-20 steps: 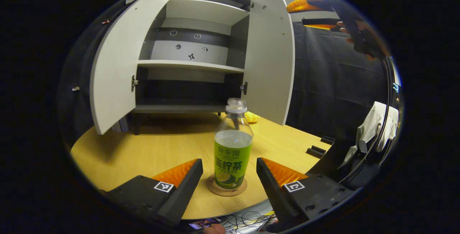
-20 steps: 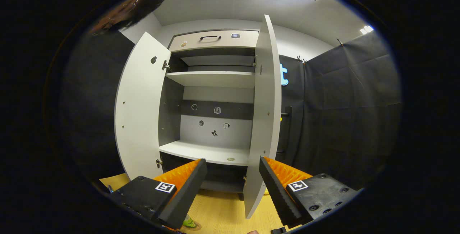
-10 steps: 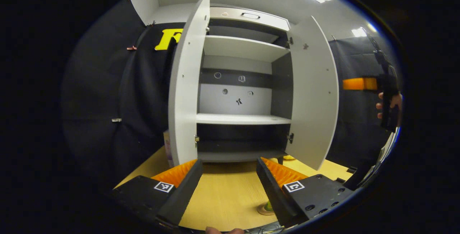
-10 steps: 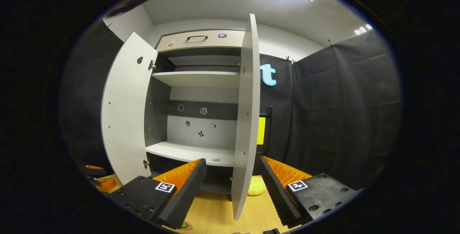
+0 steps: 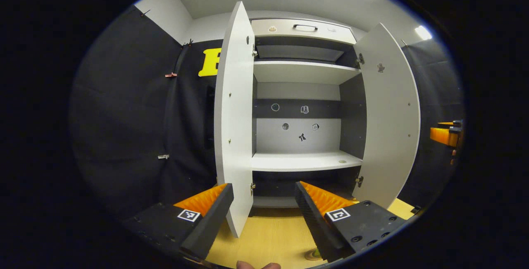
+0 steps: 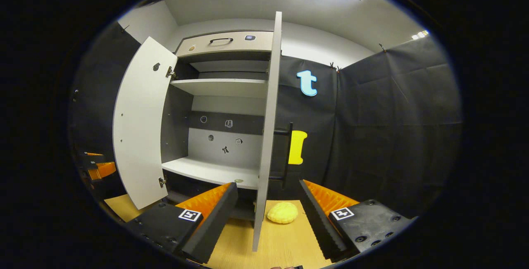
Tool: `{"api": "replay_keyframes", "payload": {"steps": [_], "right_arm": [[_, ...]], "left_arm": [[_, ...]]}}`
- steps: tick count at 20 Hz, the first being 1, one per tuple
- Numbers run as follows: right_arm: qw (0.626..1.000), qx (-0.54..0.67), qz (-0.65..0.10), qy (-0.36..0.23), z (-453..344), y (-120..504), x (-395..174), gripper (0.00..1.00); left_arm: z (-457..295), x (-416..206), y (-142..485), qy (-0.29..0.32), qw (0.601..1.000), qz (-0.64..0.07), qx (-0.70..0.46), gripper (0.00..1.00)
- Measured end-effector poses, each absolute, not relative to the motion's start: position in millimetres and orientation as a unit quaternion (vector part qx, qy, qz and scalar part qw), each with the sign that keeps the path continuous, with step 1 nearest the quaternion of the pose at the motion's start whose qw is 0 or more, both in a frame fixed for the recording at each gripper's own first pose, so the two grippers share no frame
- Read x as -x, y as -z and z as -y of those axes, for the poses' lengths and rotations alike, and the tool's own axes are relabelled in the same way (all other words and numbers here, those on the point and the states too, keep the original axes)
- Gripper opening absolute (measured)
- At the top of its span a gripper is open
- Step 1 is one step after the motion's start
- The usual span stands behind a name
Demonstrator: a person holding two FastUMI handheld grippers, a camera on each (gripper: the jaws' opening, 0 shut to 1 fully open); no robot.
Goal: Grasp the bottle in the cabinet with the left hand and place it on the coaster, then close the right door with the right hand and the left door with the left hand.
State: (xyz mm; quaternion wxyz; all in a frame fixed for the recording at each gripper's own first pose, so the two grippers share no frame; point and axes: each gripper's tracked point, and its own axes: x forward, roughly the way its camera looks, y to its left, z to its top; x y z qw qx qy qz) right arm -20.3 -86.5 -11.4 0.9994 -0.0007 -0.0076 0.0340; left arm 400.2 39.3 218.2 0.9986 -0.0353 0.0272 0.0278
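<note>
The bottle stage looks finished: in the left gripper view, just beneath the right finger of the left hand-held gripper [image 5: 263,205], a sliver of the coaster [image 5: 310,255] with something green on it peeks out on the counter [image 5: 268,236]. That is probably the bottle standing there, though too little shows to be sure.

The step in hand seems to be closing the doors, starting with the right one. Both hand-held grippers have their fingers spread apart and hold nothing. In the right gripper view, the right door [image 6: 266,136] stands edge-on straight ahead of the right hand-held gripper [image 6: 268,205], its lower edge between the two fingers but farther off; the cabinet [image 6: 223,108] opens ahead and to the left, and a yellow sponge-like lump [image 6: 282,212] lies on the counter just beyond the door's foot. The left door [image 5: 233,128] likewise rises edge-on just ahead of the left hand-held gripper, beside its left finger.

Next, the right hand-held gripper should come round the door's outer face, on its right, and push it leftward until shut; the left door follows.
</note>
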Motion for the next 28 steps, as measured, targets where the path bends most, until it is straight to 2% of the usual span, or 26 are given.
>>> {"api": "replay_keyframes", "payload": {"steps": [5, 9, 12, 20, 23, 28], "right_arm": [[0.997, -0.026, 0.000, -0.070, 88.9, 11.7, 17.9, 0.97], [0.998, -0.021, 0.014, -0.055, 102.0, 1.1, 11.9, 0.98], [1.000, -0.006, 0.023, -0.016, 127.0, -4.8, 0.3, 0.97], [0.999, -0.019, -0.009, 0.027, 175.7, 18.1, -48.3, 0.97], [1.000, -0.015, -0.010, 0.024, 176.8, 19.0, -71.8, 0.97], [1.000, -0.015, -0.002, 0.009, 165.0, 10.8, -79.6, 0.95]], "left_arm": [[-39.0, -396.3, -247.9, -0.070, 0.996, -0.016, 0.055, 0.95], [-49.9, -400.7, -260.0, -0.063, 0.997, -0.017, 0.035, 0.95], [-64.9, -405.1, -263.7, -0.054, 0.998, -0.019, 0.029, 0.95], [-78.0, -409.1, -256.9, -0.060, 0.997, -0.027, 0.027, 0.95], [-76.3, -412.8, -261.5, -0.060, 0.998, -0.018, 0.016, 0.95], [-82.3, -414.0, -256.6, -0.065, 0.997, -0.026, 0.009, 0.95]]}}
